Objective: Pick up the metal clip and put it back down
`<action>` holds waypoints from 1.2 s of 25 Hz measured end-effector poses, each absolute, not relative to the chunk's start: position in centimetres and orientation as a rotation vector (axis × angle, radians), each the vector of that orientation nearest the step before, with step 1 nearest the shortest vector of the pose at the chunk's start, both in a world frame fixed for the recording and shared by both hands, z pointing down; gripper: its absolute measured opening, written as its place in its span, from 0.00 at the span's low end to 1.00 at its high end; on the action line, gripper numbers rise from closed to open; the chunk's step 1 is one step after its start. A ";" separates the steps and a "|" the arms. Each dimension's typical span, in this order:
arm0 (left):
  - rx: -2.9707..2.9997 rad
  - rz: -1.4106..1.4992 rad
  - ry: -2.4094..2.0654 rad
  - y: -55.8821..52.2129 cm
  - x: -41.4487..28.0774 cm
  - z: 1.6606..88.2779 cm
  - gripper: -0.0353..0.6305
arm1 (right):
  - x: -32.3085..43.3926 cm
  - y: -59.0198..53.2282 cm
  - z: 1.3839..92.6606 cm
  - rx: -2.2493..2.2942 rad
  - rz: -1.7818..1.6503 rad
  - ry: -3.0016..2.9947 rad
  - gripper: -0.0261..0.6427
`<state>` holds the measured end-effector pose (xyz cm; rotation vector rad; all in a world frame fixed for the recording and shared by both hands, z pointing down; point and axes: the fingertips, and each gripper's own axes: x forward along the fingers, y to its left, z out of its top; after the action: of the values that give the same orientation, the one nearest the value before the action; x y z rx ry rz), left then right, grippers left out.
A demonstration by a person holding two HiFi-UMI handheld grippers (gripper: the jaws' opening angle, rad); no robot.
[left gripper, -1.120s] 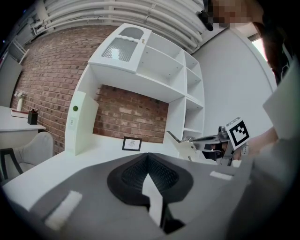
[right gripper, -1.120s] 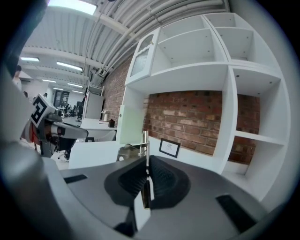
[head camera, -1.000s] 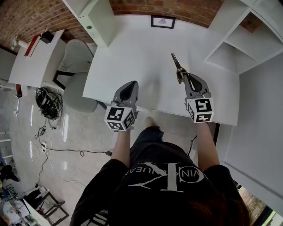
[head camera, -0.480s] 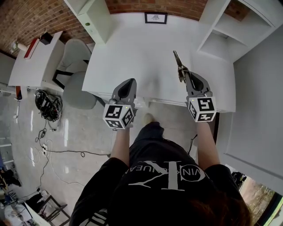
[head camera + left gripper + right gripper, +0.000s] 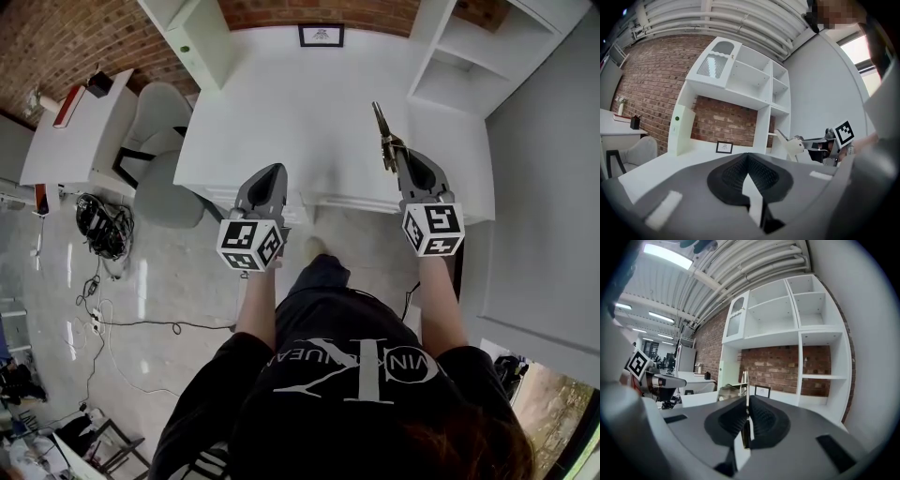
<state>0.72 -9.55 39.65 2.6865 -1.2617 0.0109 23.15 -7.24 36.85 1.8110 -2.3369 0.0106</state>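
The metal clip (image 5: 382, 133) is a thin grey piece that sticks forward out of my right gripper (image 5: 397, 155), which is shut on it above the right part of the white desk (image 5: 309, 103). The right gripper view shows the clip (image 5: 746, 391) edge-on, pinched between the dark pads (image 5: 761, 420). My left gripper (image 5: 275, 172) hangs over the desk's front edge, shut, with nothing in it. Its pads (image 5: 761, 173) meet in the left gripper view, where the right gripper (image 5: 812, 145) and the clip (image 5: 788, 141) appear in the air at the right.
A small framed picture (image 5: 321, 35) stands at the desk's far edge. White shelving (image 5: 459, 66) rises at the right and a white cabinet (image 5: 202, 37) at the back left. A grey chair (image 5: 159, 141), a second desk (image 5: 75, 127) and floor cables (image 5: 103, 220) lie to the left.
Both grippers hold nearly the same places over the desk's front part, the right one still shut on the clip. Only the head view has drifted a little.
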 end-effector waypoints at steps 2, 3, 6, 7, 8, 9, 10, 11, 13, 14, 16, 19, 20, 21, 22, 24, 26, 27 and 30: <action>2.694 0.007 -1.262 -9.1 0.8 39.3 0.06 | 23.4 -6.6 36.5 1.829 0.010 -2.344 0.06; 2.697 0.005 -1.264 -8.9 0.8 39.1 0.06 | 23.5 -6.4 36.3 1.838 0.010 -2.351 0.06; 2.696 0.001 -1.271 -8.5 0.7 38.9 0.06 | 23.9 -5.8 35.8 1.867 0.015 -2.379 0.06; 2.694 0.000 -1.273 -8.4 0.7 38.9 0.06 | 24.0 -5.6 35.7 1.876 0.019 -2.386 0.06; 2.692 0.000 -1.275 -8.4 0.6 38.9 0.06 | 24.1 -5.6 35.6 1.883 0.021 -2.391 0.06; 2.692 -0.001 -1.279 -8.5 0.5 38.8 0.06 | 24.2 -5.6 35.5 1.888 0.022 -2.395 0.06; 2.692 -0.001 -1.283 -8.5 0.4 38.8 0.06 | 24.2 -5.6 35.4 1.891 0.022 -2.399 0.06; 2.693 -0.002 -1.286 -8.6 0.4 38.7 0.06 | 24.2 -5.7 35.3 1.892 0.020 -2.404 0.06; 2.696 -0.004 -1.289 -8.7 0.3 38.5 0.06 | 24.1 -5.9 35.2 1.893 0.017 -2.410 0.06; 2.697 -0.004 -1.290 -8.8 0.2 38.5 0.06 | 24.1 -6.0 35.2 1.892 0.016 -2.413 0.06; 2.695 -0.002 -1.293 -8.9 0.2 38.6 0.06 | 24.0 -6.3 35.3 1.889 0.017 -2.419 0.06; 2.688 0.006 -1.298 -9.4 0.2 38.9 0.06 | 24.0 -7.0 35.6 1.882 0.026 -2.426 0.06; 2.685 0.009 -1.300 -9.5 0.1 39.0 0.06 | 23.9 -7.3 35.6 1.879 0.028 -2.429 0.06; 2.681 0.011 -1.302 -9.7 0.0 39.1 0.06 | 23.8 -7.5 35.7 1.874 0.030 -2.432 0.06; 2.676 0.013 -1.306 -9.9 -0.1 39.2 0.06 | 23.7 -7.8 35.8 1.869 0.033 -2.434 0.06; 2.668 0.016 -1.313 -10.4 -0.2 39.4 0.06 | 23.6 -8.4 36.1 1.860 0.039 -2.438 0.06; 2.659 0.021 -1.317 -10.8 -0.2 39.7 0.06 | 23.6 -9.0 36.4 1.851 0.049 -2.439 0.06; 2.656 0.025 -1.317 -11.0 -0.2 40.0 0.06 | 23.6 -9.3 36.6 1.846 0.056 -2.440 0.06; 2.648 0.036 -1.312 -11.7 -0.1 40.6 0.06 | 23.5 -10.2 37.4 1.827 0.078 -2.438 0.06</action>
<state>-0.08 -11.70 40.61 2.6482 -1.3124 0.0356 23.53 -10.18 37.40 1.8273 -2.4385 0.0777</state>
